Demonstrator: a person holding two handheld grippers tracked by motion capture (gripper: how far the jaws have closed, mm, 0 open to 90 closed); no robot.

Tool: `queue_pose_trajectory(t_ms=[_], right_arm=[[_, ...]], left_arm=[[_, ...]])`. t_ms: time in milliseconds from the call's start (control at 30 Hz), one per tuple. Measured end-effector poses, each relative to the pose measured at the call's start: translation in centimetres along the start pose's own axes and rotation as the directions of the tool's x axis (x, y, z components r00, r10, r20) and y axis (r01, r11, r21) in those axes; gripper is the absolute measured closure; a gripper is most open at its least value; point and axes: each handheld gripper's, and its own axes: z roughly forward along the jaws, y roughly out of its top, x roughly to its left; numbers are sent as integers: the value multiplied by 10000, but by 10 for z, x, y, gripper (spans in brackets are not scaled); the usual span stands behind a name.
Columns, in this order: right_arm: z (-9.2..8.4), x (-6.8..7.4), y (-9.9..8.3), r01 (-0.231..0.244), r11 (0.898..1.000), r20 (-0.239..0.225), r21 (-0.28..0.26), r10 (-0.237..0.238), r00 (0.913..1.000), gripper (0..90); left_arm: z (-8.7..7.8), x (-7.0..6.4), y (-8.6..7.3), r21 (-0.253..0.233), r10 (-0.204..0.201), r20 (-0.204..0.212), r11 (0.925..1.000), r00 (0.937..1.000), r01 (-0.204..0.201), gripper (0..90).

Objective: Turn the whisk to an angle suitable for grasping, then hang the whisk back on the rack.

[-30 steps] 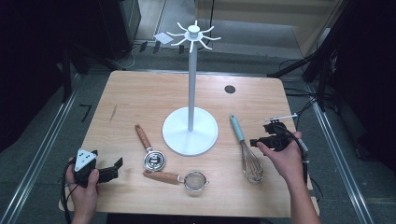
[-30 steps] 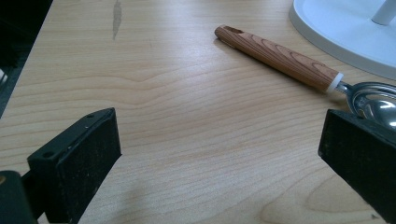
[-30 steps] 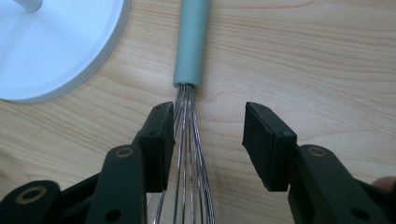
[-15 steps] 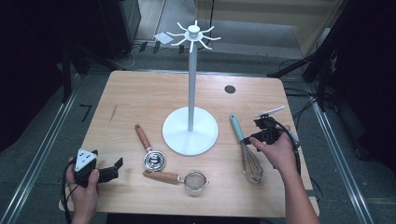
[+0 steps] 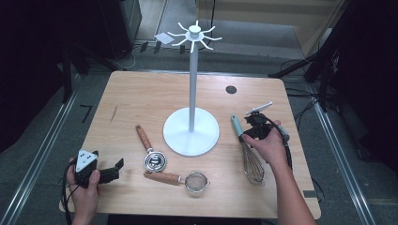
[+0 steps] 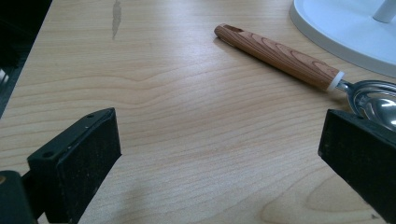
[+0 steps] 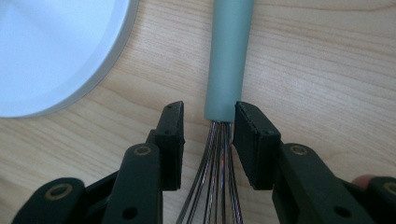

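A whisk (image 5: 252,161) with a teal handle (image 5: 236,124) lies right of the white stand's base (image 5: 178,140). My right gripper (image 5: 255,127) is down over it, open. In the right gripper view its jaws straddle the whisk (image 7: 229,51) where the handle meets the wires. The right pad (image 7: 250,135) is at the handle's edge and a gap remains on the left. My left gripper (image 5: 107,173) rests at the table's front left, wide open (image 6: 219,154) over bare wood.
A tall white hook stand (image 5: 192,70) rises mid-table. A wooden-handled metal scoop (image 5: 149,149) (image 6: 280,56) lies left of its base, and a small wooden-handled strainer (image 5: 180,179) sits in front. A dark hole (image 5: 231,89) marks the table's far right.
My right gripper has moved left and down from beside the whisk, and its jaws are now around the handle's lower end. The left gripper has stayed put.
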Motion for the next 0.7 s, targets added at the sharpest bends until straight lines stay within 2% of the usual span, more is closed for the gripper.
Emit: queue_pose_trajectory(t_ms=[133,267,367,400,700], right_arm=[[10,3,6,-61,9997,486,225,50,9988,652],[17,4,8,-62,9987,750,501,24,9972,652],[20,4,10,-169,9979,743,618,123,9972,655],[22,4,10,-145,9975,859,696,85,9963,681],[32,4,13,-261,9943,916,1038,166,9957,684]], left_arm=[[0,0,0,3,1,0,10000,10000,-1,0],[0,0,0,19,5,-3,10000,10000,-5,0],[0,0,0,10,32,17,10000,10000,-32,0],[0,0,0,0,23,17,10000,10000,-23,0],[0,0,0,40,30,-11,10000,10000,-30,0]])
